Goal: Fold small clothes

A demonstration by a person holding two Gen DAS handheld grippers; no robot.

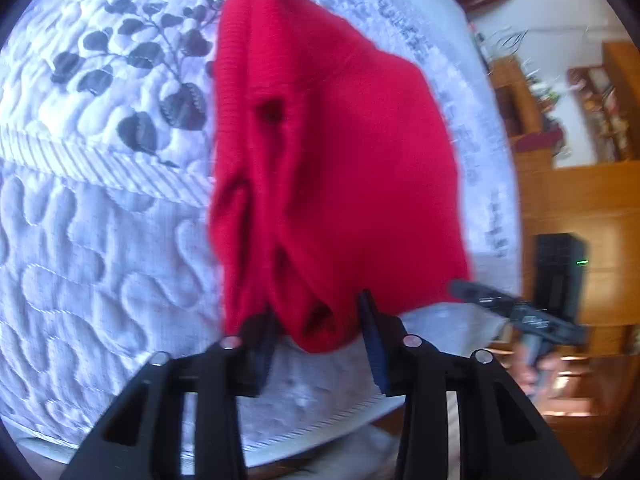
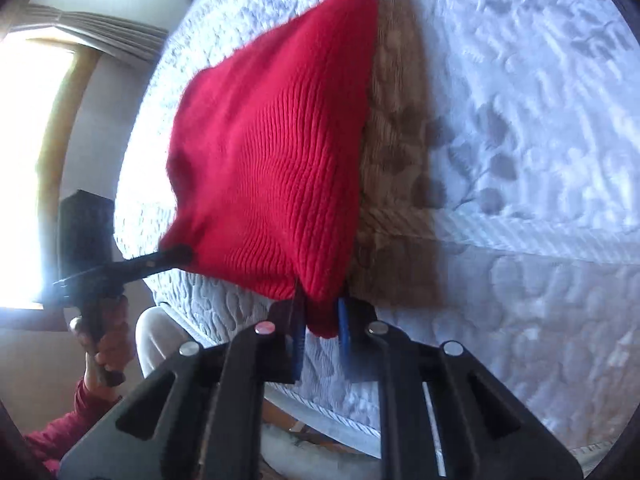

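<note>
**Here: one red garment held up by two grippers**

Count: one red knit garment [image 2: 272, 152], two grippers, one quilted mattress [image 1: 80, 240], one person's hand [image 2: 106, 344] in view.

In the right wrist view, left of the garment, the hand holds the left gripper [image 2: 180, 254]; its tip meets the garment's lower left corner. In its own view the left gripper [image 1: 320, 320] has its jaws part-way apart, with bunched folds of the near hem between its two fingers; pads look to touch the cloth.

The garment hangs lifted off the mattress, with one brown shadow [image 2: 400, 160] just right of it.

The right gripper [image 2: 320, 316], below the garment's lower right corner, is nearly closed, pinching that corner between two blue pads [image 2: 343, 320].
</note>
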